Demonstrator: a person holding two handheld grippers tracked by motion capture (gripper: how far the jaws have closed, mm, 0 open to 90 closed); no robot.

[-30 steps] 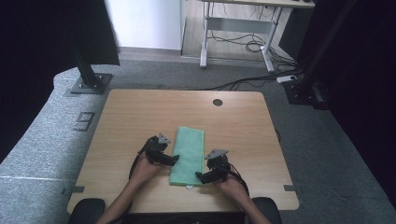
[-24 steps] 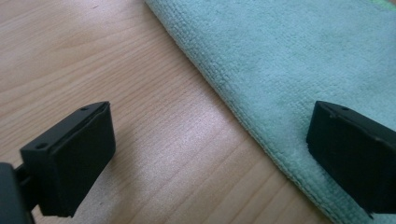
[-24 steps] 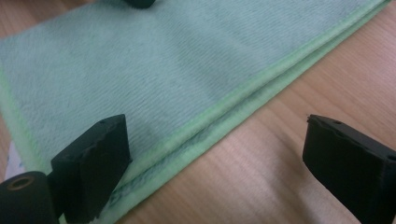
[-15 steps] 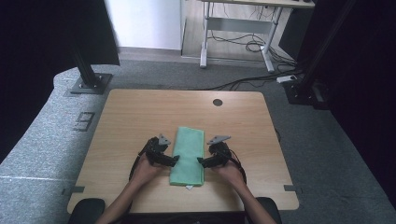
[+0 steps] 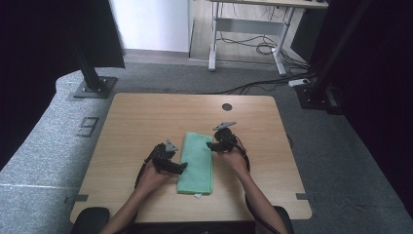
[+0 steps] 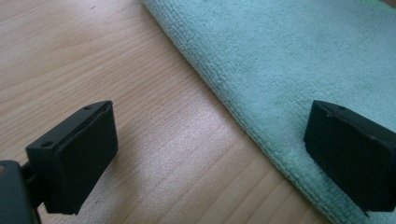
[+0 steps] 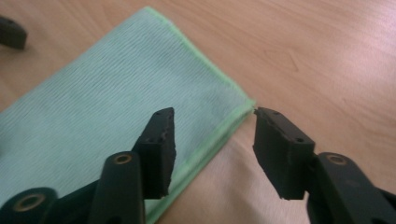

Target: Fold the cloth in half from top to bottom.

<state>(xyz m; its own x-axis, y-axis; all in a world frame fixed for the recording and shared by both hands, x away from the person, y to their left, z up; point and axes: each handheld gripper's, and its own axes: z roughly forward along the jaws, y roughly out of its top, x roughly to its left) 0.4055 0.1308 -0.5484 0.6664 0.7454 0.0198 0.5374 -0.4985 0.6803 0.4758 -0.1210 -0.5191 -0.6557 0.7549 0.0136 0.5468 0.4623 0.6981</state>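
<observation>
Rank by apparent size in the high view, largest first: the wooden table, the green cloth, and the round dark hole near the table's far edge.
1. Wooden table
2. Green cloth, folded, lying on the table
3. Round dark hole, by far the smallest

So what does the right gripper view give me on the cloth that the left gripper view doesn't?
Right gripper view: the green cloth's stitched far corner, with the right claw half open around that corner edge, pads not pressing it. It has just been closing.

Left gripper view: the cloth's long folded side edge, with the left claw wide open, one pad over wood, the other over fabric.

Both: the same cloth lying flat on the wooden table.
</observation>
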